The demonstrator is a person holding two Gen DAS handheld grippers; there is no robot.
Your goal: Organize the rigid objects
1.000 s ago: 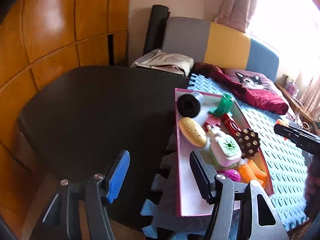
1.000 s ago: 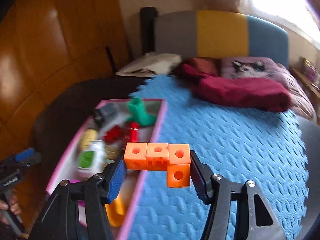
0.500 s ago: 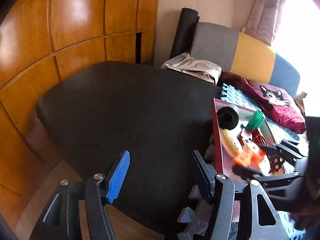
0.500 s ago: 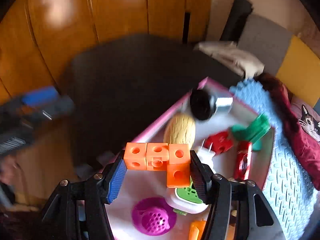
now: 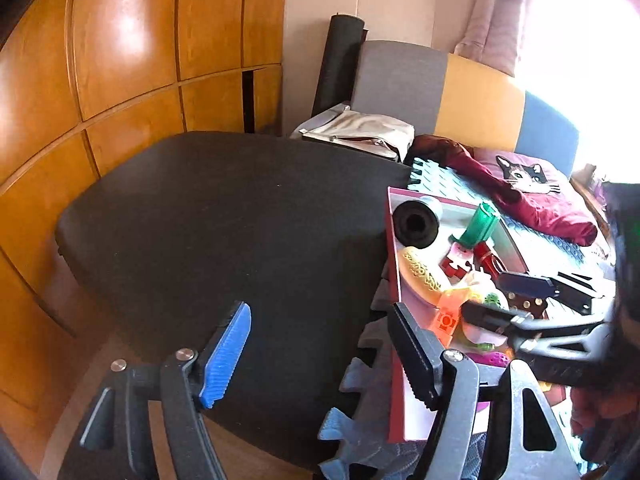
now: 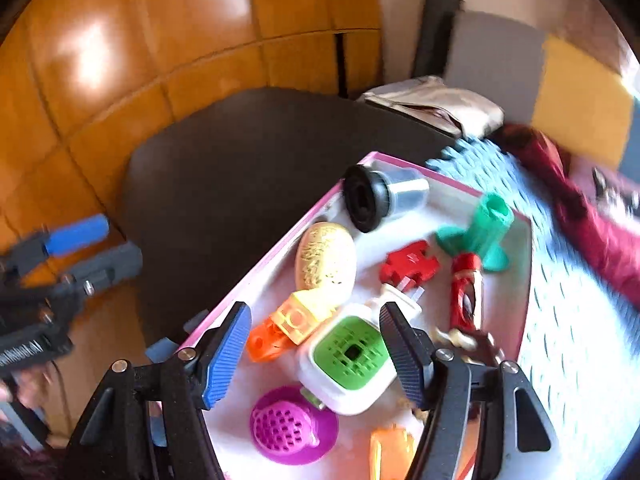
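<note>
The right gripper (image 6: 314,354) hung over the pink tray (image 6: 276,248), jaws spread and holding nothing; the orange blocks (image 6: 286,326) lay in the tray against the yellow loaf (image 6: 326,262). The left gripper (image 5: 320,354), also gaping and unloaded, hovered above the black table (image 5: 224,224). Only the right view showed the magenta strainer (image 6: 292,426).

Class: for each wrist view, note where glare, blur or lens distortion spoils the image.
Left wrist view: the window is blown out white, wardrobe panels bow from fisheye. Right wrist view: motion blur smears the blue mat and left tool; glare on the wardrobe.
</note>
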